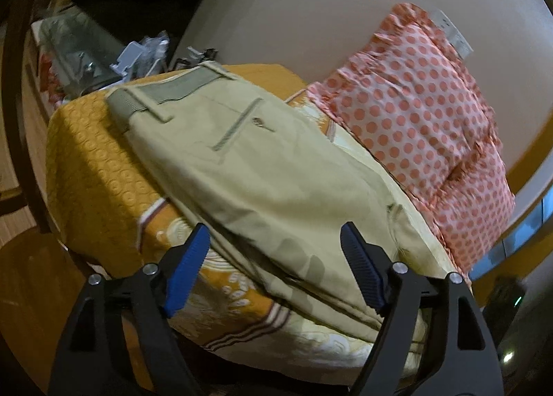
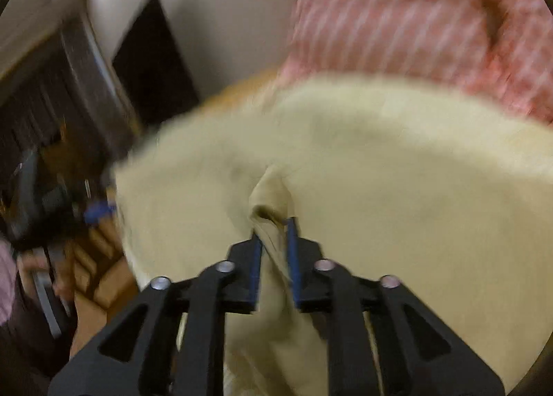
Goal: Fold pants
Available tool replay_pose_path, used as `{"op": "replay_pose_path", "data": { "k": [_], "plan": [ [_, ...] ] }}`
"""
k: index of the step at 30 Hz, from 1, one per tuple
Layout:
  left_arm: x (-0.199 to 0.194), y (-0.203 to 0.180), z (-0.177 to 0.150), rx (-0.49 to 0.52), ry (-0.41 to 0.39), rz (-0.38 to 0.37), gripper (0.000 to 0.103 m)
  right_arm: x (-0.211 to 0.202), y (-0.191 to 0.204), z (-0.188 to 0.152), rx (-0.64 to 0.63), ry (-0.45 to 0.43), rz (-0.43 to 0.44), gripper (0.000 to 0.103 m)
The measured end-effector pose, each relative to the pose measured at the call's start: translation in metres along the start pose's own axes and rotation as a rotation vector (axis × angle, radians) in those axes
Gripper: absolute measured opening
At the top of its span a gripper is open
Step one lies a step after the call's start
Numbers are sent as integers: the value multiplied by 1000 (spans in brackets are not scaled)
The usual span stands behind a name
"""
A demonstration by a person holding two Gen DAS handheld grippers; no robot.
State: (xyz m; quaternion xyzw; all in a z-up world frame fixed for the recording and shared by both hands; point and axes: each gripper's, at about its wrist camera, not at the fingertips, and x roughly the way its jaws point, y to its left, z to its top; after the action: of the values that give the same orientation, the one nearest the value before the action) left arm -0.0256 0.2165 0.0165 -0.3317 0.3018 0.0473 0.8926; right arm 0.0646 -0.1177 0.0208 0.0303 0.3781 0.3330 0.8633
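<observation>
A bed [image 1: 90,167] under an orange patterned bedspread stretches ahead of the left gripper, and a polka-dot pillow [image 1: 425,126] leans against the wall ahead and to its right. The khaki pants [image 1: 262,181] lie lengthwise along the bed, waistband at the far end from the left gripper, back pocket up; they look already doubled leg over leg, though the near edges are not sharp enough to be sure. The left gripper [image 1: 276,264] hovers over the near end of the pants with its jaws spread wide, holding nothing. The right gripper [image 2: 273,237] has its jaws drawn nearly together on a bunched ridge of the pants' fabric [image 2: 380,209], which fills the blurred view beyond it. By this showing, the lengthwise fold seems made; the crosswise folds toward the waistband appear left to do.
</observation>
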Motion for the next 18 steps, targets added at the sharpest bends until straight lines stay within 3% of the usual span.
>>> {"op": "replay_pose_path", "data": {
  "k": [1,3,4,7,8,12,15,16,17,18],
  "plan": [
    [0,3,1,-9,-5,-7,79,1,5,-7,-5,2,-3,33],
    [1,5,4,-21,-9,-6,80,-18,7,-12,2,-69,47,63],
    [2,6,7,-25,-11,3,81,-28,7,-12,17,-108,47,84],
    [6,9,14,-38,-21,15,81,-54,3,-12,44,-205,39,86],
    [7,11,16,-50,-26,17,81,-60,0,-11,96,-268,0,86],
    [12,22,29,-134,-43,12,81,-76,-19,-9,148,-319,-9,86],
    [14,33,36,-221,-53,27,69,-78,-25,-15,168,-333,-3,86],
    [16,35,39,-234,-54,44,47,-79,-29,-16,176,-335,3,86],
    [20,37,42,-239,-44,70,15,-78,-30,-19,180,-336,5,86],
    [24,37,45,-219,-29,90,14,-79,-32,-21,185,-338,5,86]
  ]
}}
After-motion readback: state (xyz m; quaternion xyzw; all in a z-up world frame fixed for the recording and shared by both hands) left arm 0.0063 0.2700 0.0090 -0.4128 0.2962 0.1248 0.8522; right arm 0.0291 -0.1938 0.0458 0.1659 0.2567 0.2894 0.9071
